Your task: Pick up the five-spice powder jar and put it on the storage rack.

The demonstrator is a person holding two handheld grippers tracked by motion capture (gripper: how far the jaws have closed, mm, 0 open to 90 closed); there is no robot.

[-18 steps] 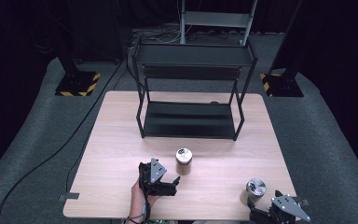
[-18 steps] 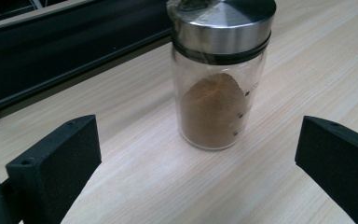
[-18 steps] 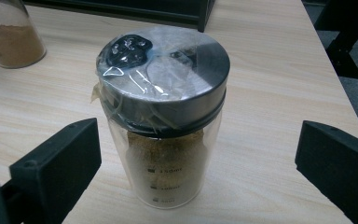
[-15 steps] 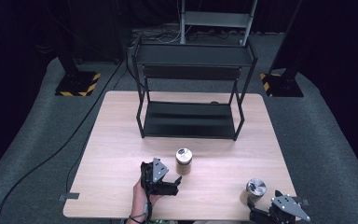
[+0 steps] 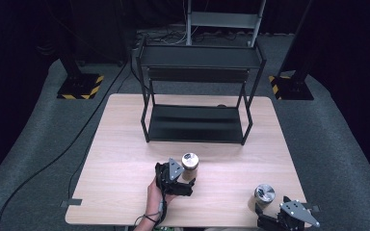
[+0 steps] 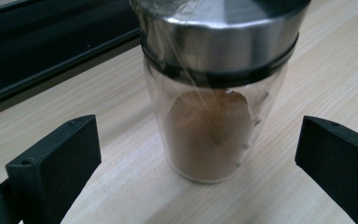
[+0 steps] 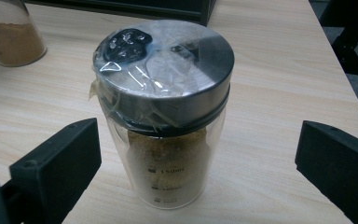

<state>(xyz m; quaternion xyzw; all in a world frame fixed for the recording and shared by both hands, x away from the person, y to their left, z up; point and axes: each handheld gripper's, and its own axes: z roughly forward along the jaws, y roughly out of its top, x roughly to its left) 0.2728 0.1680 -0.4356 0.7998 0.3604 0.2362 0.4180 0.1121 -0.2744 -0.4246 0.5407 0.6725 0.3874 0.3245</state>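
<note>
Claws wide apart, untouching: left claw around reddish-brown spice jar; right claw around tan-powder jar

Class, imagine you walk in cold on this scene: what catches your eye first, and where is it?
Two glass spice jars with steel lids stand on the wooden table: the left jar between the open left gripper, the right jar just ahead of the open right gripper near the front edge. Behind them stands a black two-tier rack.

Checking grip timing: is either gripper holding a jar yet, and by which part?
Nothing is held. The left gripper and right gripper each stand open around a spice jar, pads clear of the glass.
</note>
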